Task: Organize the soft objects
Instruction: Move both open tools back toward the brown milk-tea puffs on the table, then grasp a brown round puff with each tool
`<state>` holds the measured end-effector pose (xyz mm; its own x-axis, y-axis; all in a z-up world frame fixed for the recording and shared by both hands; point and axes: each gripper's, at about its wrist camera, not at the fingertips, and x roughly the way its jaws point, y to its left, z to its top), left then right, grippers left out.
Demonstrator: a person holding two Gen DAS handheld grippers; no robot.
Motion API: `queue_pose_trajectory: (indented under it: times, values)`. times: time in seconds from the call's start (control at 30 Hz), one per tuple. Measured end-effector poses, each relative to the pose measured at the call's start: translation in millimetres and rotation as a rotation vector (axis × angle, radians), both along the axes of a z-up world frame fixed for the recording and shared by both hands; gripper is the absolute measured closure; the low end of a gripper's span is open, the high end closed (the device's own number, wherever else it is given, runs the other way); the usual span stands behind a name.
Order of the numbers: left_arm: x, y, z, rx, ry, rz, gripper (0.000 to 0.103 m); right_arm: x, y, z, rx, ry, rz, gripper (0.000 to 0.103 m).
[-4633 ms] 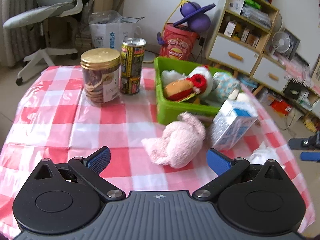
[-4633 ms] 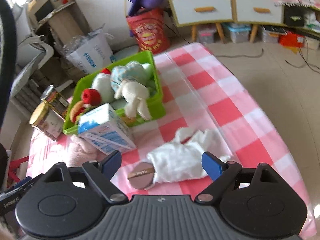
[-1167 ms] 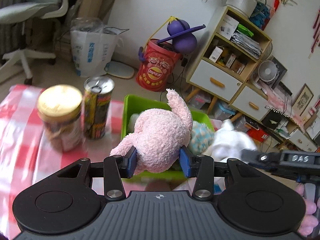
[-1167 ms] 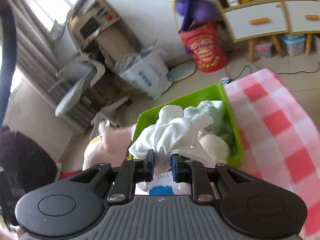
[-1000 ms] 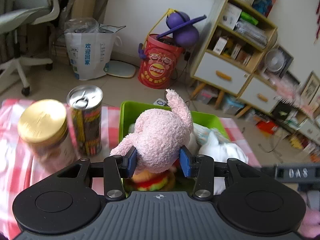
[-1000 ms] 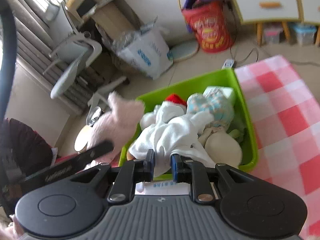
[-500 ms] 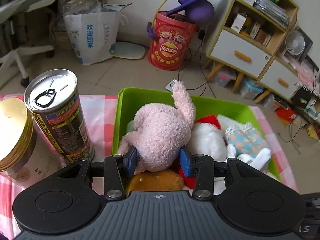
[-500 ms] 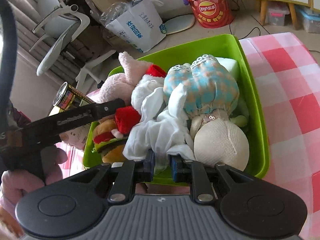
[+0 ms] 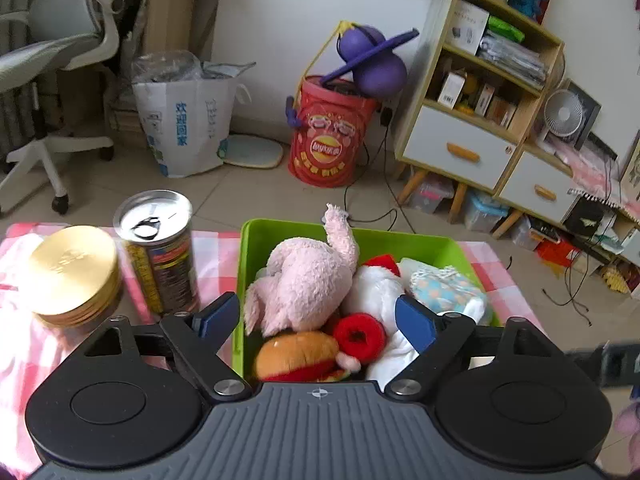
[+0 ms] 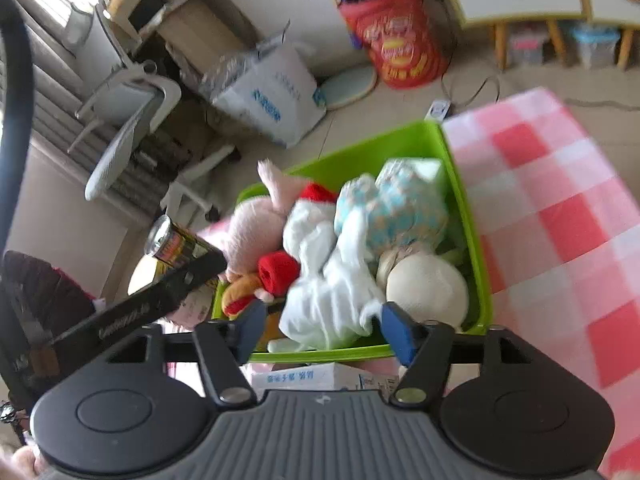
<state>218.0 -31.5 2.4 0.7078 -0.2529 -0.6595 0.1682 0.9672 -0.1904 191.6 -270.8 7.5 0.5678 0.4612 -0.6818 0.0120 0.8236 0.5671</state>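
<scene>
My left gripper [image 9: 316, 322] has its fingers spread wide and holds nothing. Just ahead of it, between the blue pads, the pink plush rabbit [image 9: 304, 280] lies inside the green bin [image 9: 292, 230], one ear standing up. Nearer the gripper than the rabbit sit a plush burger [image 9: 298, 356] and a red-and-white plush [image 9: 368, 304]. Left of the gripper, outside the bin, a tall can [image 9: 158, 252] stands beside a gold-lidded jar [image 9: 74, 272] on the pink checked cloth [image 9: 216, 252].

My right gripper [image 10: 320, 328] is also spread wide and holds nothing. The white cloth toy [image 10: 328, 288] lies loose between its fingers in the bin [image 10: 466, 208], with a blue-patterned plush [image 10: 400, 204] beyond it. A white carton [image 10: 320, 376] sits under the gripper, outside the bin.
</scene>
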Motion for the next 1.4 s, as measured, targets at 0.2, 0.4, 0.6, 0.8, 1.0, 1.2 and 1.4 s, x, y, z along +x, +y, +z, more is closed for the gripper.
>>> queue_pose_trajectory:
  times: [0.2,0.4,0.6,0.8,1.0,1.2,1.4]
  values:
    - [-45,13,13,0.003,-0.032,0.004,0.006,-42,-4,30,-0.053,-0.086,-0.034,0.047]
    - [-82,26,-1,0.014,0.000,0.003,0.006,-80,-3,27,-0.098,-0.099,-0.045,0.045]
    - [-107,33,-25,0.021,0.016,0.011,0.005,-106,7,3,-0.149,-0.094,-0.036,0.041]
    - [-123,31,-54,0.105,-0.017,-0.027,0.005,-126,16,-19,-0.270,-0.145,-0.054,0.040]
    - [-123,24,-83,0.166,-0.012,-0.056,0.005,-133,27,-36,-0.358,-0.232,-0.004,0.035]
    - [-119,13,-109,0.216,-0.014,-0.115,0.005,-133,33,-60,-0.406,-0.243,0.079,0.035]
    - [-114,8,-119,0.224,-0.036,-0.151,0.006,-131,38,-82,-0.414,-0.235,0.133,0.035]
